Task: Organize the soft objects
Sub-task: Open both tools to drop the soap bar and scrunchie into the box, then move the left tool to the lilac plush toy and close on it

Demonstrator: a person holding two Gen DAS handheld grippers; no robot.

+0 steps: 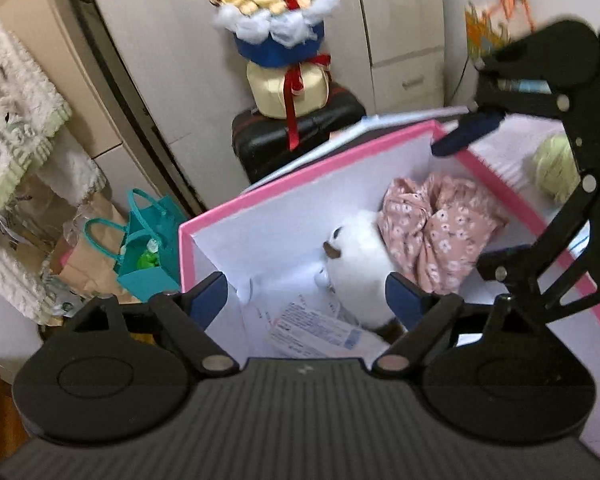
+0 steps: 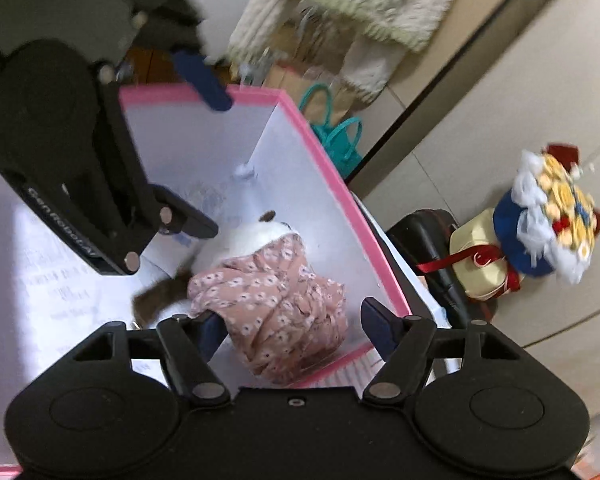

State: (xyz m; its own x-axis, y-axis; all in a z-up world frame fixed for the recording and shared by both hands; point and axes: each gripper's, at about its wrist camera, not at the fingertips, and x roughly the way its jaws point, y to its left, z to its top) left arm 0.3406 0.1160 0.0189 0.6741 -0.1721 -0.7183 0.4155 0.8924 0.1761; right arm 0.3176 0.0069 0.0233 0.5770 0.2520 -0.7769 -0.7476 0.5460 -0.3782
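A pink-rimmed white box (image 1: 300, 178) holds a white plush toy with brown patches (image 1: 360, 264) and a crumpled pink floral cloth (image 1: 440, 228). My left gripper (image 1: 306, 298) is open and empty above the box's near side. My right gripper (image 2: 294, 330) is open and empty, its jaws on either side of the floral cloth (image 2: 276, 300) without closing on it. The plush (image 2: 256, 236) lies just beyond the cloth. The box rim also shows in the right wrist view (image 2: 332, 176). A pale green soft thing (image 1: 556, 168) lies outside the box at the right.
Printed papers (image 1: 312, 328) lie on the box floor. A bouquet (image 1: 276, 20) stands on a black suitcase (image 1: 296, 136) by white cabinets. Teal bags (image 1: 148, 248) and paper bags sit on the floor at left. Fluffy textiles (image 1: 12, 120) hang at far left.
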